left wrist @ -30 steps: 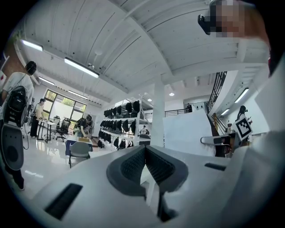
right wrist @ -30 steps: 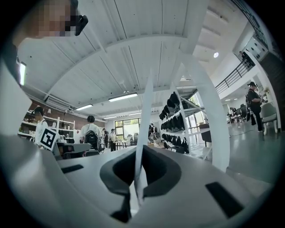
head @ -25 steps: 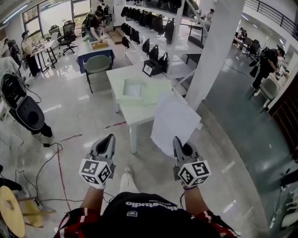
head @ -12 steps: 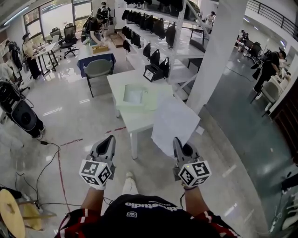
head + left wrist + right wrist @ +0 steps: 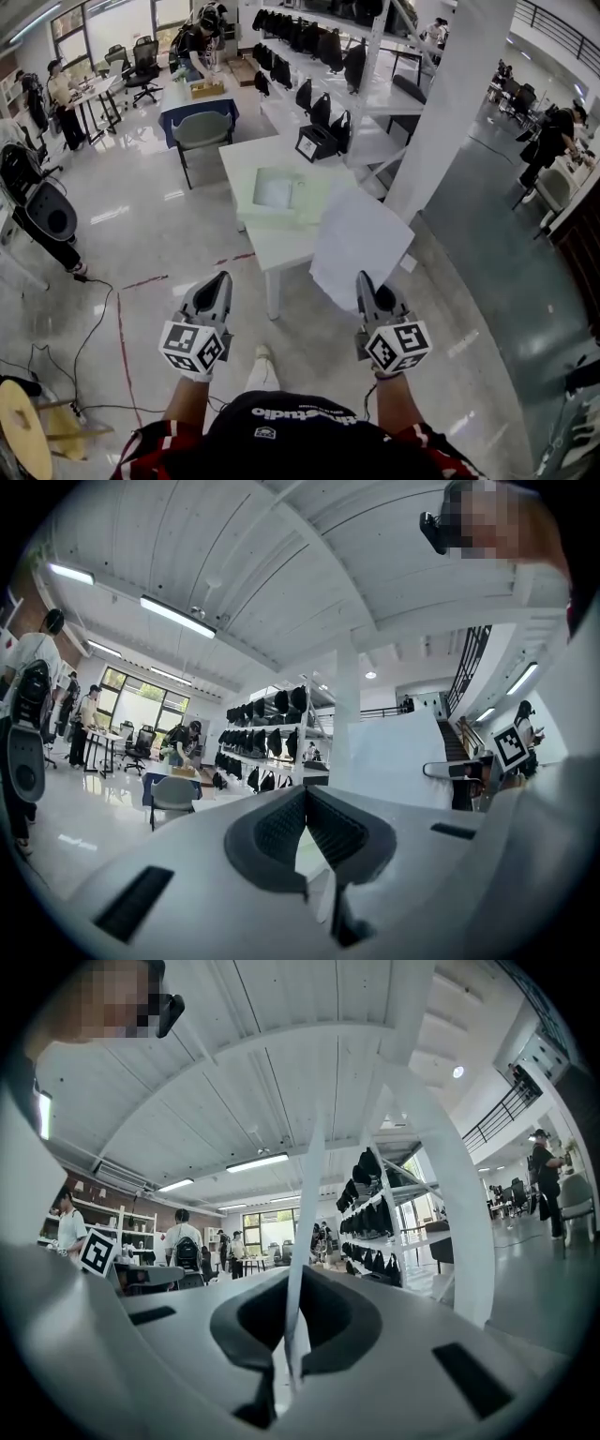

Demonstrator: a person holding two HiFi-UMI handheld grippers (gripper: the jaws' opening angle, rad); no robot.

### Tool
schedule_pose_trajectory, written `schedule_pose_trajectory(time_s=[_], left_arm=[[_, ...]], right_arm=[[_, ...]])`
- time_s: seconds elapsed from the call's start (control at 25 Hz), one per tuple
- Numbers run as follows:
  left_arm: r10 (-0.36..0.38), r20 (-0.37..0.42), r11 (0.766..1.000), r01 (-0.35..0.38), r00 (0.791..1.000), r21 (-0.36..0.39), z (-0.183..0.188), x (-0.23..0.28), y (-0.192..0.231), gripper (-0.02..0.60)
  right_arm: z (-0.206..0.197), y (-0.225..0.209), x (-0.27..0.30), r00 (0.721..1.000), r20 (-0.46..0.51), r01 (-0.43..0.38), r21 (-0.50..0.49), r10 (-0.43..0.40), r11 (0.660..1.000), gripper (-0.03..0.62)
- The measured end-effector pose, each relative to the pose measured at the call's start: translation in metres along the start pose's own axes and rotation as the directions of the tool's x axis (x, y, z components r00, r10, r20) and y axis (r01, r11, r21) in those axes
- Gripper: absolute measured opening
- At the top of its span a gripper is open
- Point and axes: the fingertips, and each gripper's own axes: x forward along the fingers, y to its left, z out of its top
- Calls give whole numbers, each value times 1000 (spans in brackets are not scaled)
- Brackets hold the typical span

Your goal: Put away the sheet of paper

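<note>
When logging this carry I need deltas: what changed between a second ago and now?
The person has stepped slightly closer to the white table, carrying the sheet of paper along. Nothing was taken or released: the right gripper stays shut on the sheet's lower edge, and the left gripper stays shut and empty.

Wears a black short-sleeved top (image 5: pixel 281 427) with white lettering at the collar and red, white and black trim at the sleeve hems (image 5: pixel 155 448). Shows pale trousers (image 5: pixel 264 377) and a white shoe (image 5: pixel 262 353) below. Bears a light grey, tapered plastic left gripper (image 5: pixel 217 279) and matching right gripper (image 5: pixel 367 279), each with dark ribbed pads (image 5: pixel 279 829) and a white cube of black square markers (image 5: pixel 194 347). Has rectangular slots (image 5: pixel 131 904) recessed in each housing.
</note>
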Motion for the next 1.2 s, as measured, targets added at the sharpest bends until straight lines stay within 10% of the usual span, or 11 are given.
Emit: schedule_pose_trajectory(time_s=[1.2], left_arm=[[9, -9, 999, -9, 1000, -50, 8, 120, 90, 5]], right_arm=[[16, -45, 143, 999, -40, -12, -26, 11, 1000, 3]])
